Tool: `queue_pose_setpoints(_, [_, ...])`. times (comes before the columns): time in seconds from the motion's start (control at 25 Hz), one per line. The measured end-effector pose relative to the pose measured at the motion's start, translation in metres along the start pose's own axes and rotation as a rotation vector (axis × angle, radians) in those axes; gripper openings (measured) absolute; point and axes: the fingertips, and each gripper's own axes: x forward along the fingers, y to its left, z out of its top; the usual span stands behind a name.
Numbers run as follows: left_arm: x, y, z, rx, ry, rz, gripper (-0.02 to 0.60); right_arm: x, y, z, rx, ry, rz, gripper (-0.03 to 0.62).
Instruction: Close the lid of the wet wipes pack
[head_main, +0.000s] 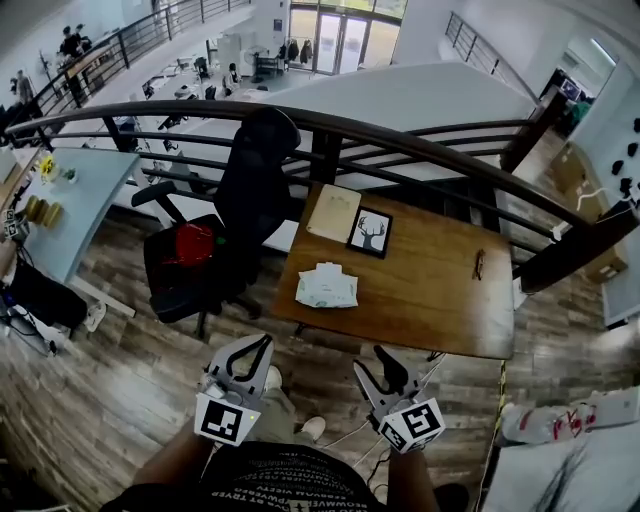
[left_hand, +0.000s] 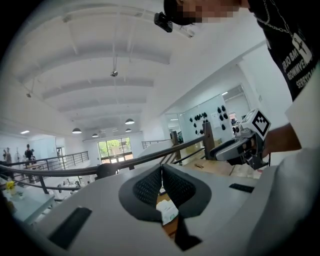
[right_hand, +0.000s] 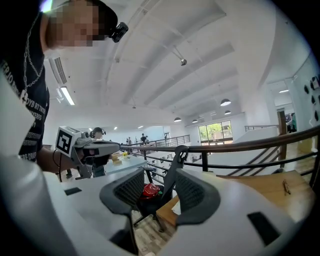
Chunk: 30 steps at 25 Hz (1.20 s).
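Observation:
The wet wipes pack (head_main: 326, 285) is a white, flat packet lying near the left front of a wooden table (head_main: 430, 290); its lid is too small to make out. Both grippers hang in the air in front of the table, well short of the pack. My left gripper (head_main: 262, 344) has its tips together with nothing between them. In the left gripper view those tips (left_hand: 161, 170) meet, and the pack (left_hand: 167, 210) shows below them. My right gripper (head_main: 386, 362) stands open and empty. In the right gripper view its jaws (right_hand: 159, 187) stand apart.
A black office chair (head_main: 240, 210) with a red thing (head_main: 193, 243) on its seat stands left of the table. A tan folder (head_main: 333, 212), a framed deer picture (head_main: 370, 232) and glasses (head_main: 478, 264) lie on the table. A dark railing (head_main: 400, 135) runs behind.

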Motion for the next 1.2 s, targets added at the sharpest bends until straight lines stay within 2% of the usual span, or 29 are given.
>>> queue_pose_setpoints(0.16, [0.024,0.013,0.011,-0.021,-0.014,-0.037,0.028,0.008,-0.010,0.009,0.005,0.001,-0.028,0.187])
queue_pose_setpoints(0.48, [0.064,0.050,0.031,-0.008,-0.056,-0.078,0.028,0.048,-0.024,0.039,-0.016,-0.019,-0.053,0.188])
queue_pose_setpoints(0.84, [0.098,0.118,0.023,-0.018,-0.033,-0.081,0.028,0.115,-0.033,0.067,-0.051,-0.029,-0.059,0.187])
queue_pose_setpoints(1.2, [0.112,0.178,0.012,-0.053,-0.061,-0.105,0.028,0.170,-0.025,0.082,-0.061,-0.033,-0.060,0.187])
